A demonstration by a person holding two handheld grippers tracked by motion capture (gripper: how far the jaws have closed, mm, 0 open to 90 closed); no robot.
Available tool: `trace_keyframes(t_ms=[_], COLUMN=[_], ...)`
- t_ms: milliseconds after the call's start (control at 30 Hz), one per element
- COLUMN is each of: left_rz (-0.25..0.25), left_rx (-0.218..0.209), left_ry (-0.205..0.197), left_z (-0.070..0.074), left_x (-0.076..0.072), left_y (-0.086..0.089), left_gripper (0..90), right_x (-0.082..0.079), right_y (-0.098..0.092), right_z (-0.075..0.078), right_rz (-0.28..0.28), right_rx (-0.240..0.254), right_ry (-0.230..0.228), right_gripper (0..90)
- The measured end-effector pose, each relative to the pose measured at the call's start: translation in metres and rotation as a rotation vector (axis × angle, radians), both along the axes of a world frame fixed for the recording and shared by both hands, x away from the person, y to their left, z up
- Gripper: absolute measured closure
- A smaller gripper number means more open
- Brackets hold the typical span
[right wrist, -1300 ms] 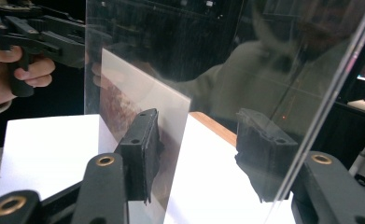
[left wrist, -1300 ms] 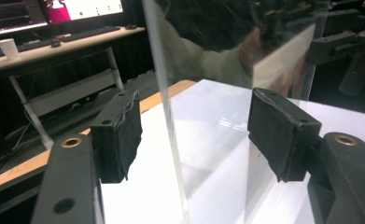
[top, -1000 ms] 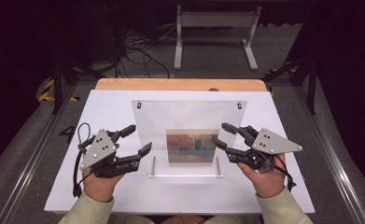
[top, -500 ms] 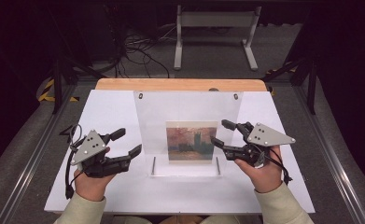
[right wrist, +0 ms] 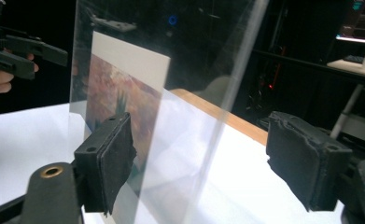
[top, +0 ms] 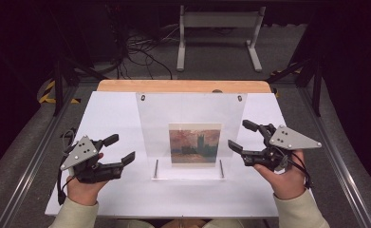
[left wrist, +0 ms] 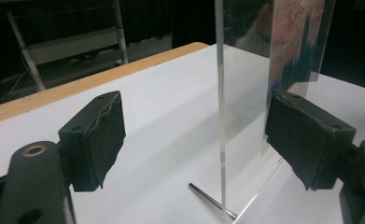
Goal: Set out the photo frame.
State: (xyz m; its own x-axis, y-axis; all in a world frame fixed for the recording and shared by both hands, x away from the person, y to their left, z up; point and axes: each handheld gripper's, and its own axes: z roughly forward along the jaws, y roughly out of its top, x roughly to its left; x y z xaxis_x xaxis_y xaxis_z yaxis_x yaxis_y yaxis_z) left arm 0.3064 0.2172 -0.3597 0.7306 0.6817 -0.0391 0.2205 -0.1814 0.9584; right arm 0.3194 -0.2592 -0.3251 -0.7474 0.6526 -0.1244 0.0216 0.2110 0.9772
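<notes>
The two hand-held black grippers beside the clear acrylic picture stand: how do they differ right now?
The left black gripper is off the clear acrylic picture stand, its jaws short of the left edge; the right black gripper has its jaws around the right edge. The left sits nearer the table's front edge; the right sits farther back. Both jaws have just been opening, and neither gripper presses the panel.

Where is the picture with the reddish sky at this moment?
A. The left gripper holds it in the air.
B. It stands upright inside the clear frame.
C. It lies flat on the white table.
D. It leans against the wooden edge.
B: the picture stands upright in the clear frame on the table, both grippers open beside it.
</notes>
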Motion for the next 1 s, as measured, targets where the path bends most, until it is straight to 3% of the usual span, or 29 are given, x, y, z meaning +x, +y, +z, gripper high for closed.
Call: trace_keyframes(t_ms=[133,500,633,1000], left_rz=[0.008,0.032,0.069,0.076], left_rx=[-0.005,0.013,0.034,0.058], left_ry=[0.003,0.034,0.024,0.046], left_z=[-0.004,-0.023,-0.033,-0.055], left_x=[0.001,0.007,0.009,0.012], left_y=[0.007,0.022,0.027,0.032], left_gripper=[19.5,17.0,17.5,16.3], right_x=[-0.004,-0.01,-0.01,-0.008], right_y=[-0.014,-0.043,-0.053,-0.079], right_z=[-0.002,-0.013,-0.022,-0.051], right_rz=[-0.031,-0.092,-0.121,-0.181], right_rx=[-0.034,-0.056,-0.071,-0.09], right_ry=[0.016,0.08,0.117,0.207], right_gripper=[22.6,20.7,20.2,19.1])
